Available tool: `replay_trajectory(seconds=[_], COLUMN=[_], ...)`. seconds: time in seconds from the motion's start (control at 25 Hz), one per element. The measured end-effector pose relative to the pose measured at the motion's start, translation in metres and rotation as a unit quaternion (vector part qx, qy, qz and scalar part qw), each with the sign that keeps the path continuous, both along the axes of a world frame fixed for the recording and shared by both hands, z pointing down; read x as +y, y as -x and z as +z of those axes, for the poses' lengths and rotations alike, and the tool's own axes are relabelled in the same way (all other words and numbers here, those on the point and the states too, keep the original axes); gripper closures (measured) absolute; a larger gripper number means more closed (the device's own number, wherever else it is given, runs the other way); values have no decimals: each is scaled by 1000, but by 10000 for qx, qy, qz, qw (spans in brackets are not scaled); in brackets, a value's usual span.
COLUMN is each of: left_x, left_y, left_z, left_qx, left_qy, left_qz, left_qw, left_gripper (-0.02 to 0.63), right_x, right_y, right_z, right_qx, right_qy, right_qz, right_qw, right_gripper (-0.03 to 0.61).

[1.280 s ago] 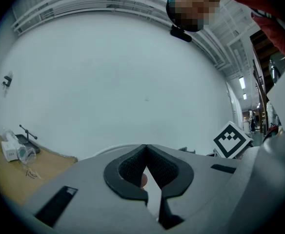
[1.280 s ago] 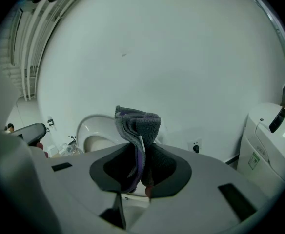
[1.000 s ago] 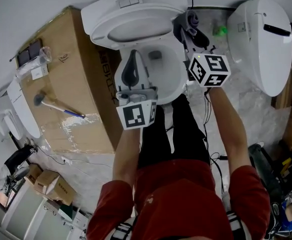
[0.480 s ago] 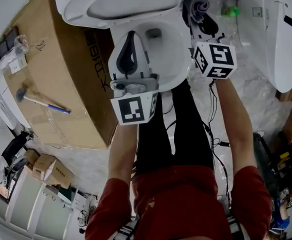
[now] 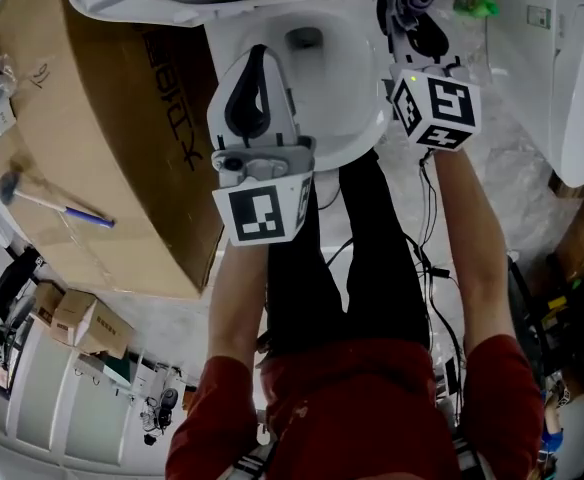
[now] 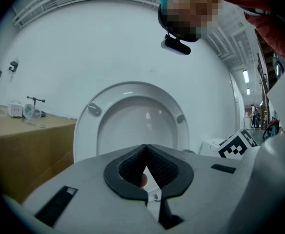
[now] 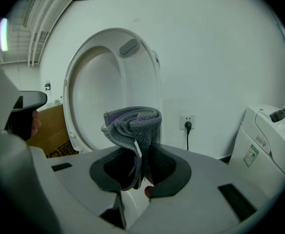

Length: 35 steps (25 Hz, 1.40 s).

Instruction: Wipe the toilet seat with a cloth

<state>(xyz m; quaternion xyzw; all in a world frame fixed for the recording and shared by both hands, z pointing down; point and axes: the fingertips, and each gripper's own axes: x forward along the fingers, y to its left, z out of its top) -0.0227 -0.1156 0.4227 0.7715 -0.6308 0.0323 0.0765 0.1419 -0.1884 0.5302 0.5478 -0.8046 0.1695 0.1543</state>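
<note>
Cloth (image 7: 132, 123) is sitting pinched in the right gripper (image 7: 141, 152), near the lifted toilet seat (image 6: 86, 135). The left gripper (image 6: 145, 150) is being held shut, empty. Wiping is not looking started yet.

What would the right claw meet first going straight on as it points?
Probably the raised white oval toilet seat, near its right edge; depth is unclear, so it might pass to the white wall.
</note>
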Motion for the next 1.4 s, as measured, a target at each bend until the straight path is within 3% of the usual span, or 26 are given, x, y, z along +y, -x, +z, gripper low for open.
replay_trajectory(seconds=[0.16, 0.36, 0.76, 1.12, 1.4], left_x=[2, 5, 7, 8, 11], left_y=[10, 20, 37, 55, 62], left_z=[12, 24, 47, 42, 31], left_qx=[-63, -64, 53, -42, 33], left_qy=[-8, 19, 240, -7, 158], left_qz=[-23, -48, -163, -174, -261], left_qw=[10000, 10000, 9996, 9998, 9995], left_gripper=[603, 603, 603, 603, 603], right_x=[3, 10, 4, 1, 7], right_y=[5, 11, 18, 31, 36], right_z=[4, 17, 77, 86, 81], right_qx=[189, 379, 653, 659, 605], right_qy=[-349, -367, 194, 381, 500], right_qz=[97, 50, 71, 158, 154], right_qw=[9992, 9986, 9977, 9970, 9968], right_gripper=[494, 494, 495, 494, 495])
